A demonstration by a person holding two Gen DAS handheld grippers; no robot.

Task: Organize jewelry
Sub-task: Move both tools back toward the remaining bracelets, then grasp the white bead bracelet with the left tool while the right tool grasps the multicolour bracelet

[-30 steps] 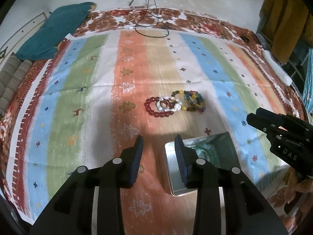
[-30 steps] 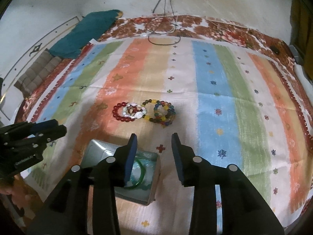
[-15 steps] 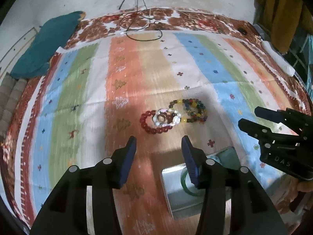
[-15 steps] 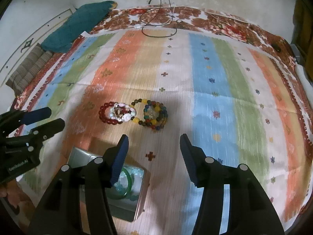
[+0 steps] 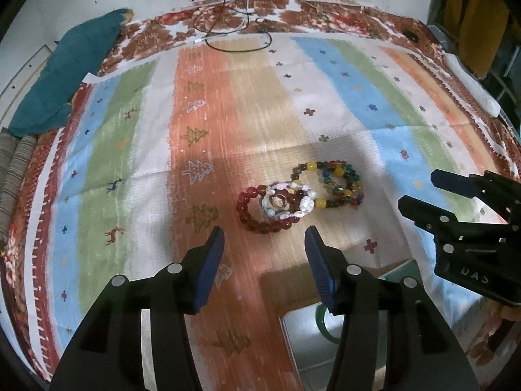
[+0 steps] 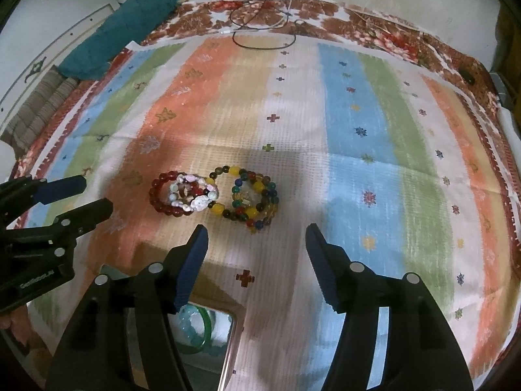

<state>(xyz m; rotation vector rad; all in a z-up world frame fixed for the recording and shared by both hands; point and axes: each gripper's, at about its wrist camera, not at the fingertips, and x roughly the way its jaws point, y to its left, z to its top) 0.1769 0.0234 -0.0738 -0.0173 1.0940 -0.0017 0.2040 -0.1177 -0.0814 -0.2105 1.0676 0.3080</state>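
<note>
The beaded bracelets (image 5: 299, 195) lay clustered and overlapping on the striped cloth (image 5: 228, 114), near a metal tin (image 6: 228, 342) that held a green bangle (image 6: 205, 332). The left gripper (image 5: 264, 244) and right gripper (image 6: 257, 244) hovered short of the bracelets, jaws just opening, both empty.

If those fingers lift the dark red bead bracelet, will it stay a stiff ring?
Probably not: the dark red bead bracelet looks strung from separate round beads, so it would likely sag. The pale shell bracelet overlapping it may drag along.
</note>
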